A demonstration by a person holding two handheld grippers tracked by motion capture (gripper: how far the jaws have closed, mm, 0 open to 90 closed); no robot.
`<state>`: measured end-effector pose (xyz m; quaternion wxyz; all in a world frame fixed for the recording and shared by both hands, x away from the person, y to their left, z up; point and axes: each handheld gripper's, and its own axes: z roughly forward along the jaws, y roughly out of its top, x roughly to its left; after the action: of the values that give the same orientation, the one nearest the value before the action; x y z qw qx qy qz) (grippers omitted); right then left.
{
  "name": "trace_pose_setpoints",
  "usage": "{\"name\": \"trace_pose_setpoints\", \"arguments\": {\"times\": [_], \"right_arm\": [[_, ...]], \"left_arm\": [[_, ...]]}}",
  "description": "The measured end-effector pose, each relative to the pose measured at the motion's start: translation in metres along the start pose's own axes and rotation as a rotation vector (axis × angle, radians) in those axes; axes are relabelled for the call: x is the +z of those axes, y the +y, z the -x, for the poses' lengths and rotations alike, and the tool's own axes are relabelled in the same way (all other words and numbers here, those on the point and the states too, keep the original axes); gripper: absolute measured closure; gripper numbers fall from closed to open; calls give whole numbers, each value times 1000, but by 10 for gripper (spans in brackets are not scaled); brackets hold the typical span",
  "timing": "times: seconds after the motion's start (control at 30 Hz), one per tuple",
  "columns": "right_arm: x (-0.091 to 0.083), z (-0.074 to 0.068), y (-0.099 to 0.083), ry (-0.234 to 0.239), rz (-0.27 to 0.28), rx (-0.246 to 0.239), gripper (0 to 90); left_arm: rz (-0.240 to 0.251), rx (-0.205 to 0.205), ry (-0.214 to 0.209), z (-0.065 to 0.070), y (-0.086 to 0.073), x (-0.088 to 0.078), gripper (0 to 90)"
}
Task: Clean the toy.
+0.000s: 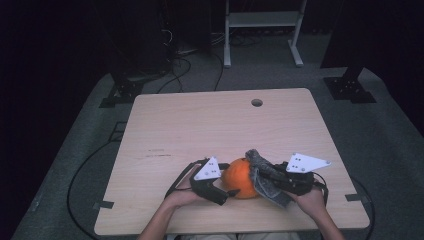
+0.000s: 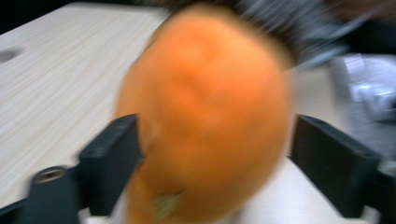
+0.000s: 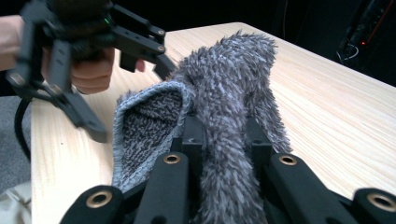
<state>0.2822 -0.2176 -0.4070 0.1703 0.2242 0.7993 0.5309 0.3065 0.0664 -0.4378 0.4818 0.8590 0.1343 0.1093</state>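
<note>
An orange pumpkin-like ball [image 1: 241, 177] sits on the wooden table [image 1: 200, 125] near its front edge. My left gripper [image 1: 229, 179] reaches in from the left, jaws spread wide on either side of it. In the left gripper view the ball [image 2: 205, 116] is blurred between the jaws of that gripper [image 2: 215, 163], with a slim gap at the right jaw. My right gripper [image 1: 262, 170] is shut on a grey fuzzy cloth [image 1: 265, 186], draped against the ball's right side. Up close, the cloth [image 3: 224, 93] rises from between the shut jaws of the right gripper [image 3: 224, 135].
A round cable hole [image 1: 256, 102] lies near the table's far edge. Beyond the table, cables [image 1: 175, 75] run over the grey floor, and a white frame [image 1: 262, 30] stands at the back. A hand [image 3: 88, 70] holding the other gripper shows at upper left in the right gripper view.
</note>
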Motion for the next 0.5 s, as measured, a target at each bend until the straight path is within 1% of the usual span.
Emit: {"name": "trace_pose_setpoints", "arguments": {"times": [0.03, 0.07, 0.1, 0.13, 0.17, 0.2, 0.23, 0.27, 0.33, 0.37, 0.4, 0.47, 0.5], "right_arm": [[0, 0, 0, 2, -2, -2, 749], [1, -1, 0, -5, -7, -11, 749], [0, -2, 0, -15, -14, -18, 750], [0, -3, 2, -21, -18, -21, 752], [-1, -5, 4, -24, -22, -30, 752], [-1, -10, 7, -31, -26, -54, 754], [-1, -16, 12, -22, -30, -78, 754], [0, -21, 16, -1, -29, -103, 754], [2, -28, 23, 21, -25, -127, 754], [3, -28, 23, 18, -30, -135, 754], [2, -25, 21, 9, -25, -127, 754], [-2, -11, 14, -11, -13, -59, 754], [-3, -5, 10, -21, -15, -36, 754]], "left_arm": [[12, -1, -5, 1, -1, 3, 81], [28, 16, 9, 2, -2, 5, 110], [40, 21, 16, 4, -2, 5, 164], [43, 30, 29, 6, -1, 5, 230], [35, 44, 37, 9, 0, 5, 257], [24, 66, 48, 11, 1, 5, 284], [13, 95, 60, 14, 2, 5, 305], [9, 113, 64, 16, 2, 5, 326], [2, 147, 70, 20, 3, 4, 348], [7, 143, 72, 19, 4, 1, 364], [26, 127, 74, 18, 5, -2, 388], [49, 106, 74, 14, 8, -10, 401], [45, 100, 78, 12, 9, -12, 402]]}}
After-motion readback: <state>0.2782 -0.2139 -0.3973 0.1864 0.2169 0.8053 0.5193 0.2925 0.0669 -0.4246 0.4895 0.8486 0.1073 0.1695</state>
